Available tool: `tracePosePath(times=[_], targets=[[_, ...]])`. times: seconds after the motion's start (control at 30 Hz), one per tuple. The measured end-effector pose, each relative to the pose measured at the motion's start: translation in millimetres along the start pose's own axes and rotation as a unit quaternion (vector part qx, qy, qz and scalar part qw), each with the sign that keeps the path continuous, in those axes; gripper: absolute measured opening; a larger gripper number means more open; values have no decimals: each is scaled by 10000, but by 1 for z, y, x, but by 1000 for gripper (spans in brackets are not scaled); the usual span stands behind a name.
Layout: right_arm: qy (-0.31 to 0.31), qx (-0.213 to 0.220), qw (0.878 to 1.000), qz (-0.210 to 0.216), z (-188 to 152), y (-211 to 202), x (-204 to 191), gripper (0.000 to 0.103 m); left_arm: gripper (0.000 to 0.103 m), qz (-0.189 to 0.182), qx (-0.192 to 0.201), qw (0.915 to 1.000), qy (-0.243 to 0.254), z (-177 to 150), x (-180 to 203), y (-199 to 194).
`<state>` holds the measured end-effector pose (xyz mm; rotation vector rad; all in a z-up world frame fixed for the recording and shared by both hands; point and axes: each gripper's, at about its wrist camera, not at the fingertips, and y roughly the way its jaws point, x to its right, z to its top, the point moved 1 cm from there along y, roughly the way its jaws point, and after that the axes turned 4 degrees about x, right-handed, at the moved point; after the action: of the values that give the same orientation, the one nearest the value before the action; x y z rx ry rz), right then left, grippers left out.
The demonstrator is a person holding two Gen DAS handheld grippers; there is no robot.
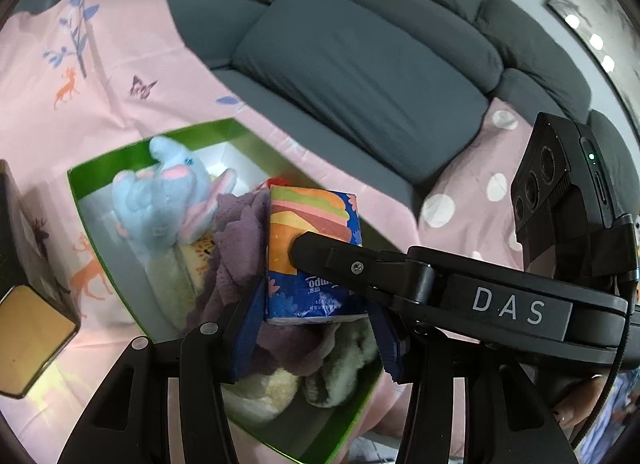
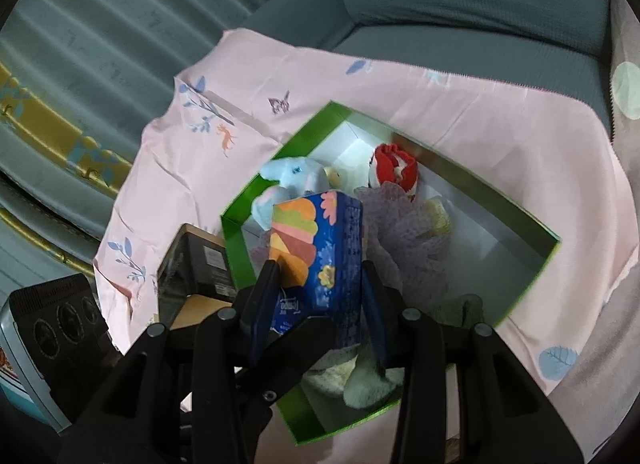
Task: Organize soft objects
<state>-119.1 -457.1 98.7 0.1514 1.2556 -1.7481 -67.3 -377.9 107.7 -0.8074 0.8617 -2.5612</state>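
Both grippers are clamping one tissue pack (image 1: 316, 256) between them: the left gripper (image 1: 316, 328) is pinching its lower end with blue-padded fingers (image 1: 248, 328), and the right gripper (image 2: 316, 304) is squeezing its sides, one finger crossing the burger print in the left wrist view. That blue pack is hanging just above a green-rimmed box (image 2: 236, 248), over the soft things lying inside: a light blue plush elephant (image 1: 160, 200), a purple knitted cloth (image 2: 404, 240), a red and white rolled item (image 2: 394, 170) towards the far corner, and pale fluffy pieces (image 1: 340, 364) at the near end. Beside the box a dark tin (image 1: 28, 264) with a gold face is standing on the same surface. Everything is resting on a pink sheet (image 1: 132, 64) printed with deer, butterflies and blue branches, spread over a grey sofa (image 1: 360, 76). A polka-dot fabric (image 1: 480, 192) is lying beside the sheet. Grey-green curtains (image 2: 100, 24) are hanging behind, and framed pictures (image 1: 592, 4) are showing on the wall.
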Motion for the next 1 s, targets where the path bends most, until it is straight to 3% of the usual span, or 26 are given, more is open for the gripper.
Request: tracePosePath(times=[0.13,0.5,0.63,0.73,0.77,0.83,0.87,1.0], targets=[[31,-117,9998,-129,3,13,5,40,51,236,-162,9995,-110,-1,-3,9],[111,-276,9993,-212,2,29,19,39,51,402,-395,9979,-312,-5,-9,20],[89,-192,9997,-97,1,20,14,43,57,451,-352,9979,-298,-3,-6,11],[11,-60,10000,-18,0,11,8,47,66,492,-267,9979,-310,-2,-3,-1],[-39,-2,10000,-19,-1,7,5,52,77,551,-238,9977,-309,-2,-3,-6],[-156,68,9998,33,-3,-3,-1,66,84,752,-15,9968,-267,-4,-3,-20],[-255,139,9995,78,-4,-9,-6,72,84,772,79,9967,-238,-4,-2,-27],[-484,445,9978,96,-8,-34,-21,74,84,726,265,9964,-341,-3,-1,-52]])
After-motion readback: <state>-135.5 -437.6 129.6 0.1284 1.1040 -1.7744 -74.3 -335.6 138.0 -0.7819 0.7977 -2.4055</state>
